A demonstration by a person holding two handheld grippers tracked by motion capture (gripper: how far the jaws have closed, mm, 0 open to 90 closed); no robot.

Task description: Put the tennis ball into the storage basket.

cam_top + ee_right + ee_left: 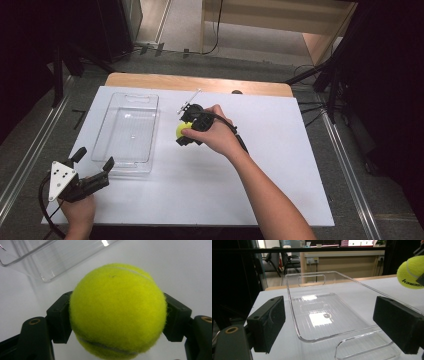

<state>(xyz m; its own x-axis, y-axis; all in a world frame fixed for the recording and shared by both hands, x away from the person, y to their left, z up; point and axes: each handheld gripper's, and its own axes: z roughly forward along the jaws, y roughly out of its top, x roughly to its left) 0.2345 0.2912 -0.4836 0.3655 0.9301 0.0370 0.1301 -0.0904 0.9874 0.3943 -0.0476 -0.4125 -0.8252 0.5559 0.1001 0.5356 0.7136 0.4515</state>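
High view: your right gripper (184, 131) sits near the middle of the white table (280, 165), w/ its jaws squeezed on a yellow tennis ball (180, 130). The ball is just off the clear tray (127, 131), at the tray's 3 o'clock side. Your right hand (215, 132) wraps the gripper from 4 o'clock. Your left gripper (93, 160) is at the table's 8 o'clock corner, jaws spread wide w/ nothing between them, just by the tray's near end. Your left hand (77, 210) holds it from 6 o'clock.

Left gripper view: both black jaws stand far apart, nothing in them. The clear tray (294, 315) lies straight ahead at 12 o'clock, and it's got nothing inside. The tennis ball (412, 272) peeks in at 2 o'clock, above the table.

Right gripper view: the ball (117, 312) is big and close, pinched on both sides by the black jaws. A corner of the tray (37, 262) shows at 11 o'clock, apart from the ball.
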